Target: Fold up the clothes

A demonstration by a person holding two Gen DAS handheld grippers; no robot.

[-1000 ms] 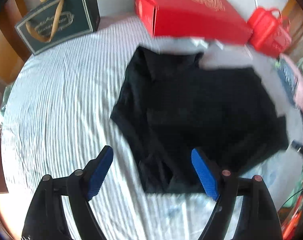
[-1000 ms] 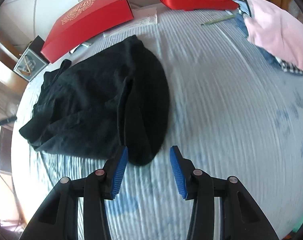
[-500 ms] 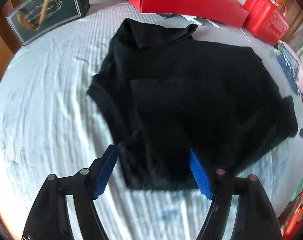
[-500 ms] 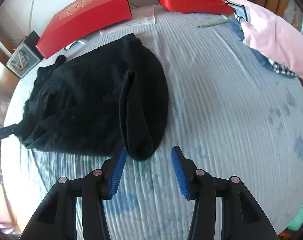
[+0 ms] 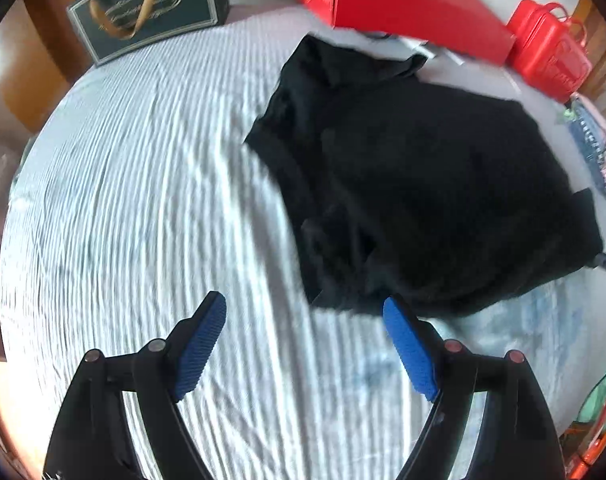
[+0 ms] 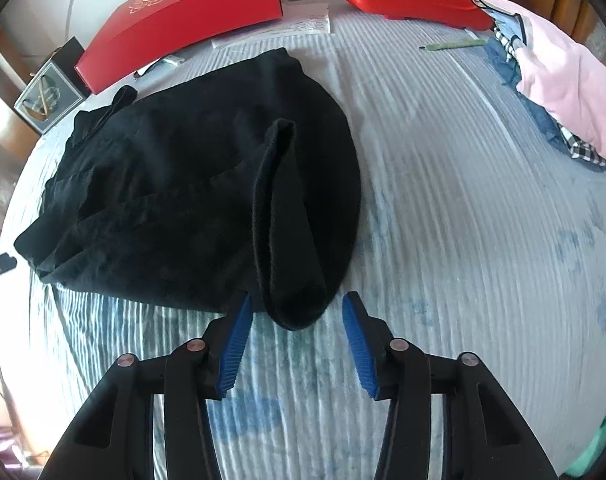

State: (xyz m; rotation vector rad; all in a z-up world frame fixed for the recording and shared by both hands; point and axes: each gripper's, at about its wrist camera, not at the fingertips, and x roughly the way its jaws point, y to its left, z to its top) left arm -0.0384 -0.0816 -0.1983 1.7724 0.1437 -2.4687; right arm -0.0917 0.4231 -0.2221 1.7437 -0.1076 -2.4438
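Black cloth is what I have ahead of both cameras: the garment (image 5: 423, 184) lies bunched on the striped sheet (image 5: 143, 200), right of centre in my left view. At far left there stands a dark green gift bag (image 5: 151, 4); a red box (image 5: 403, 4) and a red case (image 5: 551, 56) line the far edge just beyond the garment. My left gripper (image 5: 305, 344) has its fingers spread wide, holding nothing, the right pad just short of the near hem. In my right view the garment (image 6: 191, 184) fills the left half, and a folded flap reaches toward my right gripper (image 6: 293, 338), also wide and empty. Pink clothes (image 6: 563, 92) are piled at far right, well apart.
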